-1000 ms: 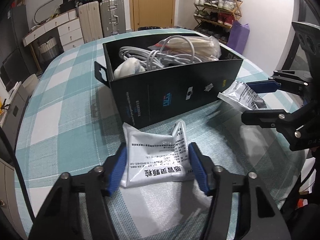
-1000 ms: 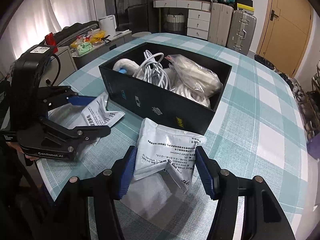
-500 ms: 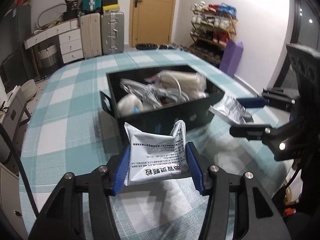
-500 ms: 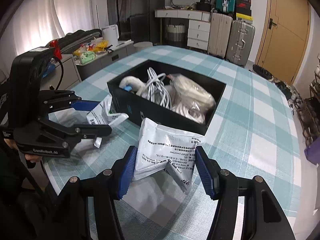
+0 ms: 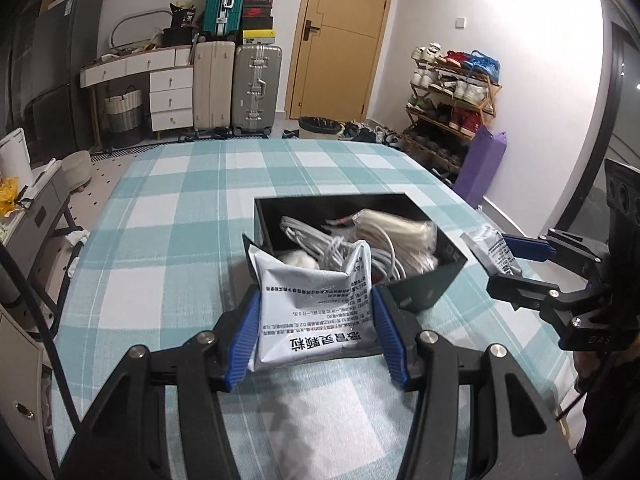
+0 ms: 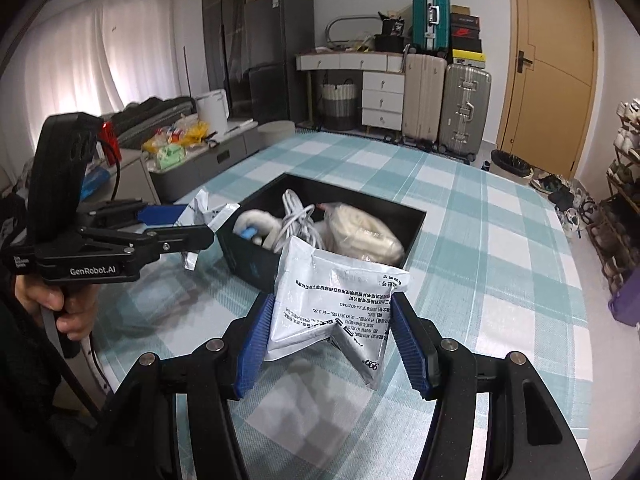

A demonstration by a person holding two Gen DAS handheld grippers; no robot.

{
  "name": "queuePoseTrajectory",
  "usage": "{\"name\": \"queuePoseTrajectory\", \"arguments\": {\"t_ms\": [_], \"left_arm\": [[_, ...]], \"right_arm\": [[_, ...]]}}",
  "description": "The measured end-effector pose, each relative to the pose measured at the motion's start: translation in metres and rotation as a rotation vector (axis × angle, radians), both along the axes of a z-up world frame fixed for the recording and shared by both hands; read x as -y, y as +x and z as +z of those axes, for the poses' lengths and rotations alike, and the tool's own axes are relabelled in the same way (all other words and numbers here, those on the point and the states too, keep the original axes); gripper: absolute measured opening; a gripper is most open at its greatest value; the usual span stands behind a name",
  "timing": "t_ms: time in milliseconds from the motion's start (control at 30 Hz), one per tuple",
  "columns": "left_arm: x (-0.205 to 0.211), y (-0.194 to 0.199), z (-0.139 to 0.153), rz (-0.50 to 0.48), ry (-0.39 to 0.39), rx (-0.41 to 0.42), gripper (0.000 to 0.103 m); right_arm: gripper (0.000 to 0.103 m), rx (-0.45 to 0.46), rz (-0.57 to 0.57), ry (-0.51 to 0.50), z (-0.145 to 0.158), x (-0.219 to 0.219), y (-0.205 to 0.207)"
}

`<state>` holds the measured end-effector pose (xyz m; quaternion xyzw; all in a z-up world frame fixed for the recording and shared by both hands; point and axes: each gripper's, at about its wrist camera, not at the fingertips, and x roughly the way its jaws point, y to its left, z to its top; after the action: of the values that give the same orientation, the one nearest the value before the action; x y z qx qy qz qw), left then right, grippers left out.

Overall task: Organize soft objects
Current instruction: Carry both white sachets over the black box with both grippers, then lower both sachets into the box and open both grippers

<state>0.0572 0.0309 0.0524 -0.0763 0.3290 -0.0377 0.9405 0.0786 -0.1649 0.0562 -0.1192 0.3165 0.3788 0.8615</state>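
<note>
Each camera sits just behind its own hand-held gripper, looking forward and down over the tabletop (image 5: 168,216) from close range. Both views share the black box (image 5: 424,292) (image 6: 256,264), the door (image 5: 340,36) (image 6: 548,64) and the suitcases (image 5: 256,84) (image 6: 464,108); each shows the other gripper at its edge.

Suitcases (image 5: 236,86) beside a door (image 5: 340,36) — shoe rack (image 5: 452,108) nearby.

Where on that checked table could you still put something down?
Bare checked tablecloth lies left of the black box and beyond it toward the suitcases; more runs along its door side. It is crowded inside the box, with white cables and a bagged bundle, and where both grippers hold silver pouches.
</note>
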Motion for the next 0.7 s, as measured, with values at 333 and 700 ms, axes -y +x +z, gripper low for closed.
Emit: {"name": "queuePoseTrajectory", "arguments": {"t_ms": [333, 700], "left_arm": [[0.004, 0.029, 0.008, 0.020, 0.015, 0.020, 0.054], [0.004, 0.060, 0.003, 0.025, -0.010, 0.003, 0.054]], "right_arm": [[0.059, 0.012, -0.024, 0.081, 0.015, -0.005, 0.026], [0.059, -0.006, -0.007, 0.090, 0.012, -0.026, 0.055]]}}
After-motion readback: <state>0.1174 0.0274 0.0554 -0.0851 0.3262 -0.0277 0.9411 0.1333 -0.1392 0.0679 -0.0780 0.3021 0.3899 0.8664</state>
